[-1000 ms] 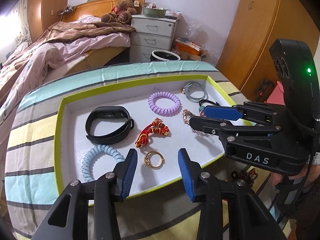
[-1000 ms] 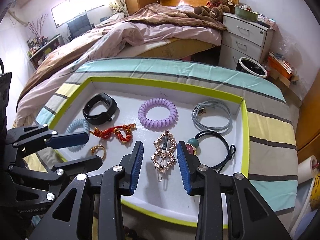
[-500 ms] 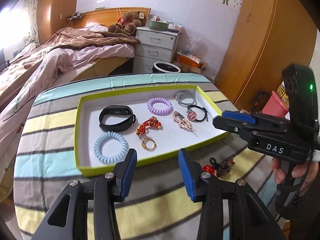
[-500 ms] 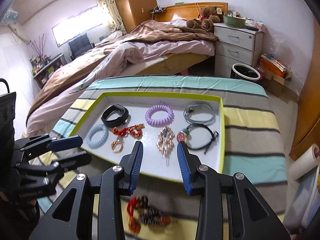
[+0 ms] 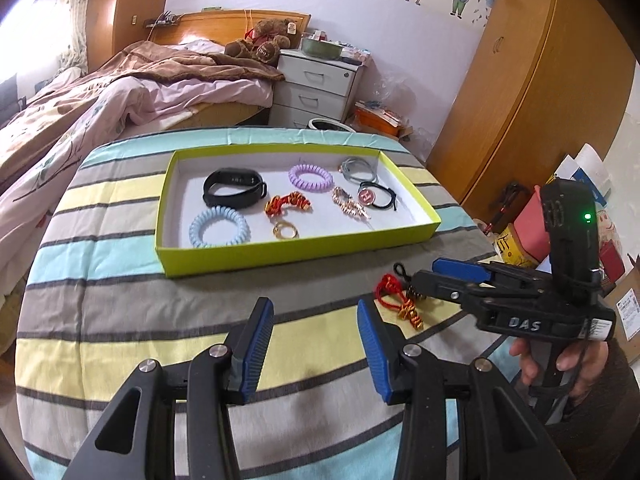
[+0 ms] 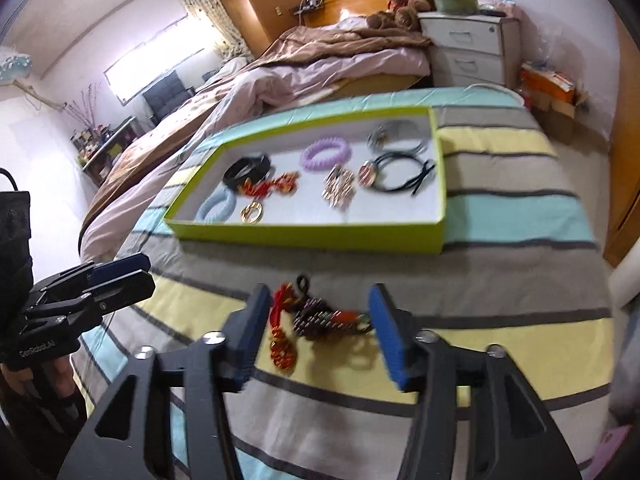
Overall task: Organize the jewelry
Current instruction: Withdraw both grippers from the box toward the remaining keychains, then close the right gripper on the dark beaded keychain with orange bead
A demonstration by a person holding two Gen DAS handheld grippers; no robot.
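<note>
- The loose pile, a red cord piece (image 6: 282, 332) and a dark bead piece (image 6: 320, 318), lies on the striped desk (image 6: 500, 332). It is outside the green tray (image 6: 304, 234), on my near side of it.
- The red cord runs from far to near, close by the left-side finger in my right camera. The bead piece lies longways from side to side, across the gap. That picture is blurry, so I cannot tell if the two are tangled.
- My right gripper (image 6: 318, 300) hangs over this pile, and its fingers are opening wide. The pile sits between them, but they hold nothing.
- A moment ago this gripper was over the tray, with the gold hair clip (image 6: 339, 186) between its fingers. Now the clip lies in the tray by itself and I have pulled back.
- I think the clip is done, and this pile is next.
- My left gripper (image 5: 314, 312) has come back from the tray too. Its fingers are mostly open and empty, over bare cloth just beside the pile.
- The tray holds the black band (image 5: 234, 188), the blue, purple and grey hair ties, a red knot, a gold ring and a black tie.
</note>
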